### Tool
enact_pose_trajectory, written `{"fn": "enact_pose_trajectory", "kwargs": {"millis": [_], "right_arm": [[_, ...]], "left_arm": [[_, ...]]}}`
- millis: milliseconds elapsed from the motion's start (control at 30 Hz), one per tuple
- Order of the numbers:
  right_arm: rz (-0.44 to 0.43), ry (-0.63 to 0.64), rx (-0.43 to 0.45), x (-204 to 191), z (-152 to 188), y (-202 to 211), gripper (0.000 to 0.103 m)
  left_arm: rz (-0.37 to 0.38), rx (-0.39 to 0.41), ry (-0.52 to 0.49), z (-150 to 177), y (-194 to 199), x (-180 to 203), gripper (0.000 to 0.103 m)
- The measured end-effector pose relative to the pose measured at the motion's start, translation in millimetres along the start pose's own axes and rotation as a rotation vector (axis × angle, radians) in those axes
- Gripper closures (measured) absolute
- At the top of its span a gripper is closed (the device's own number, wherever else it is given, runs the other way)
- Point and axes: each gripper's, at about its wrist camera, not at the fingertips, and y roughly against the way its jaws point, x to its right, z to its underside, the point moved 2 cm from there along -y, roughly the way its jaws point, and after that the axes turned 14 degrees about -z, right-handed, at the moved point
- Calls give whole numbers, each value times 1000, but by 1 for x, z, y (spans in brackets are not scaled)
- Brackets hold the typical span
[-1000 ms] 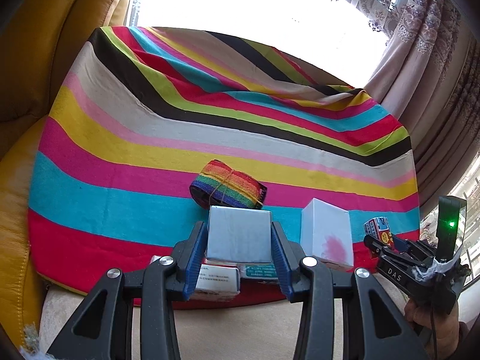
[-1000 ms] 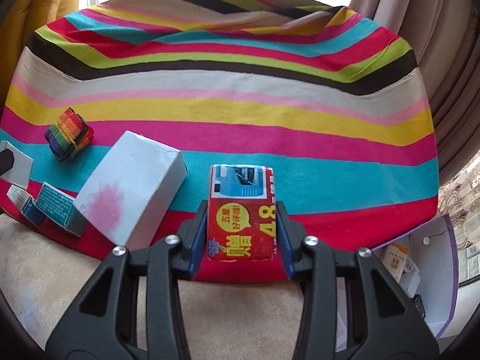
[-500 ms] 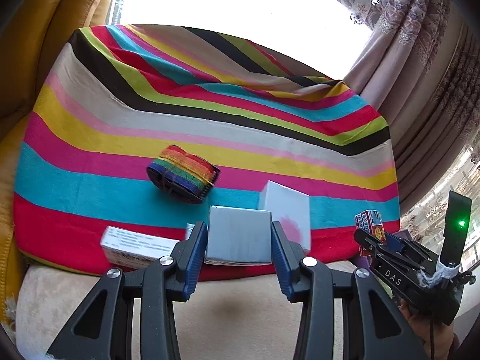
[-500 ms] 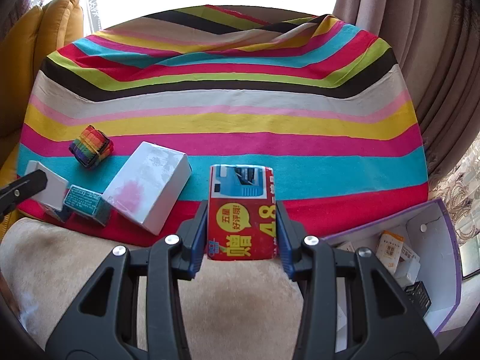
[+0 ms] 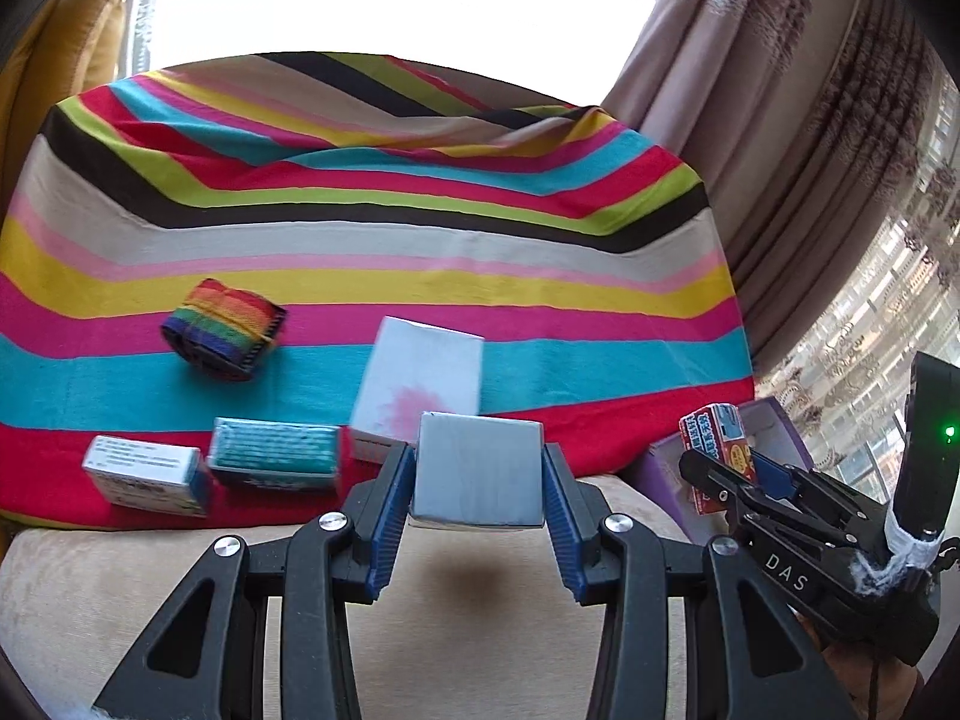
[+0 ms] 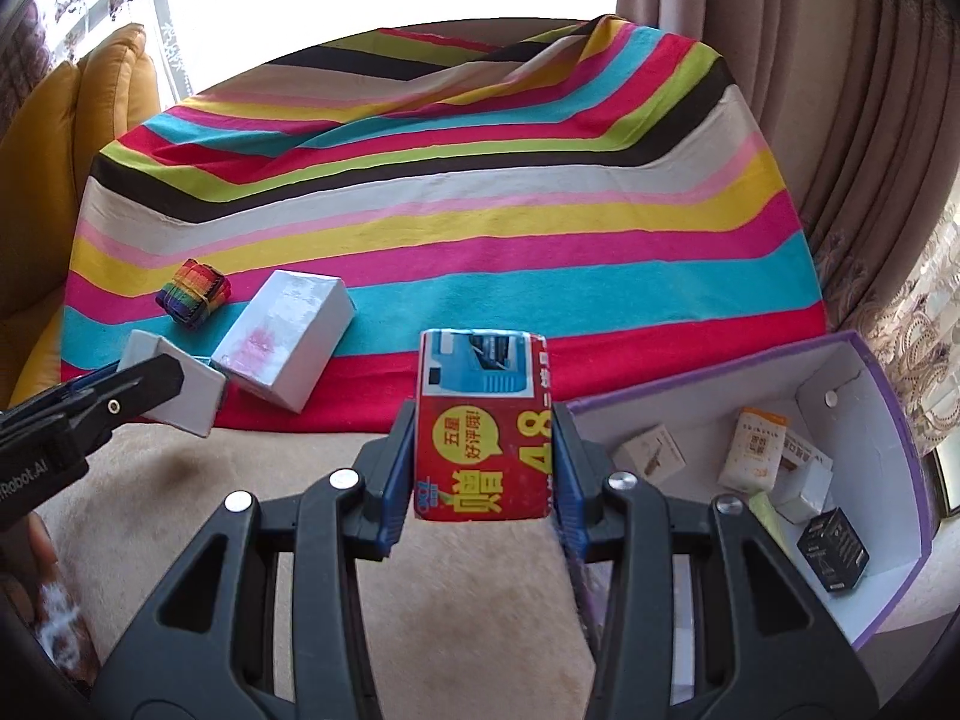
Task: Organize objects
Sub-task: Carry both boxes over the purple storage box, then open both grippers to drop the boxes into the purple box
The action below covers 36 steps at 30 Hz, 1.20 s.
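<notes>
Fingers, left: clenched on a plain grey-white box, held above the beige cushion.
Fingers, right: clenched on a red-and-blue printed box.
Left view only: two small boxes, white and teal, left of the fingers on the striped cloth.
Right view only: open purple-edged box right of the fingers, small cartons inside.
Both views: rainbow strap roll, white box with pink stain beyond the fingers.

cloth: woven, matt | red box: glossy card
</notes>
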Motion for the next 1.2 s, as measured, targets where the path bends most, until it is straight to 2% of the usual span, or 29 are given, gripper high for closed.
{"fn": "enact_pose_trajectory", "kwargs": {"millis": [333, 700, 1200], "right_arm": [[19, -84, 14, 45, 15, 28, 58], [58, -174, 35, 97, 23, 52, 58], [82, -252, 66, 137, 27, 71, 57]], "left_arm": [[74, -39, -60, 4, -10, 49, 59], [194, -83, -133, 6, -20, 113, 59], [350, -140, -166, 9, -32, 169, 59]]}}
